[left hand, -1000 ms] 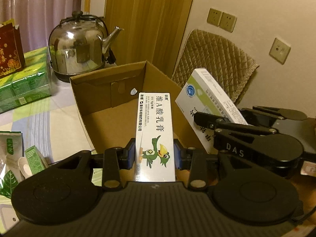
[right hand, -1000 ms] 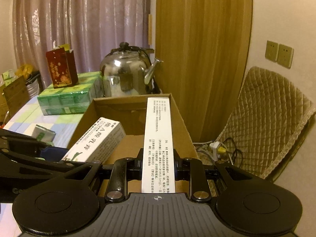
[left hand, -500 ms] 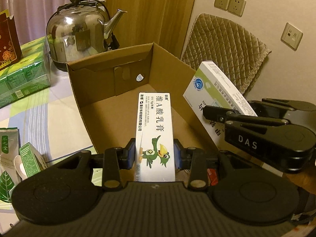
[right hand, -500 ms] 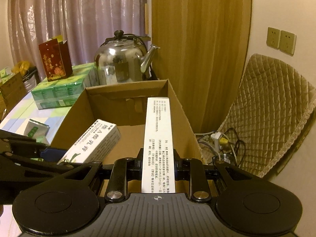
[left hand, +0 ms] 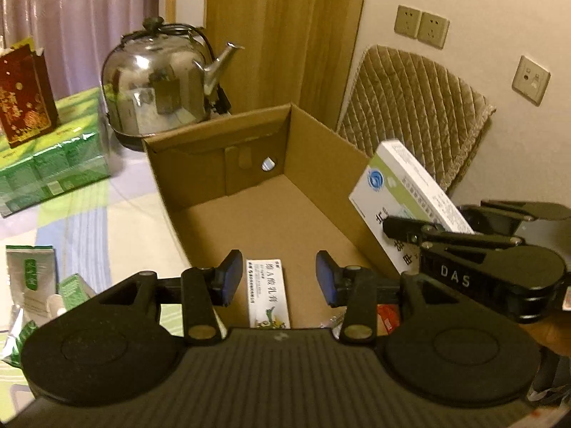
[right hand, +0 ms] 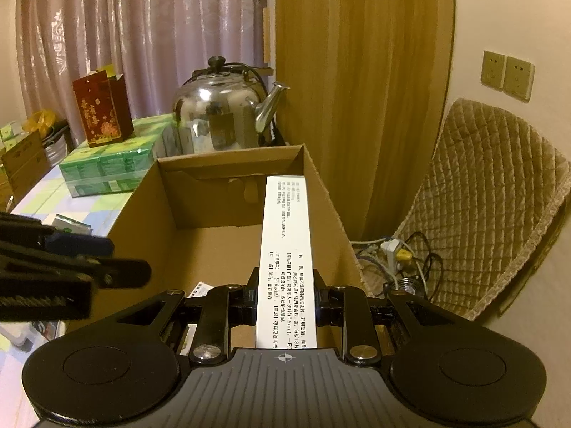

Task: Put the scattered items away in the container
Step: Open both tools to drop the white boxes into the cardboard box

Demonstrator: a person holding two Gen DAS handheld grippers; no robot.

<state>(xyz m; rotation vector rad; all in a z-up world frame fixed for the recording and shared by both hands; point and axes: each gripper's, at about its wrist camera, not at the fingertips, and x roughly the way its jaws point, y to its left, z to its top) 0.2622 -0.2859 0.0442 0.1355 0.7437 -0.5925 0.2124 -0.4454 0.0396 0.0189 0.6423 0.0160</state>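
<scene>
released since the earlier frame, the ointment box [left hand: 268, 292] now lies flat on the floor of the cardboard box [left hand: 321, 178], near its front edge, below the left gripper [left hand: 274, 278], whose jaws stand spread apart with nothing between them. right gripper [right hand: 285, 301] is clenched on the white medicine box [right hand: 285, 249], held over the carton's right side.

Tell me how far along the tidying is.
Done: the ointment box lies on the cardboard box floor, below the open left claw. In hand: the right claw grips a white medicine box above it. Left: green packets on the table.
</scene>
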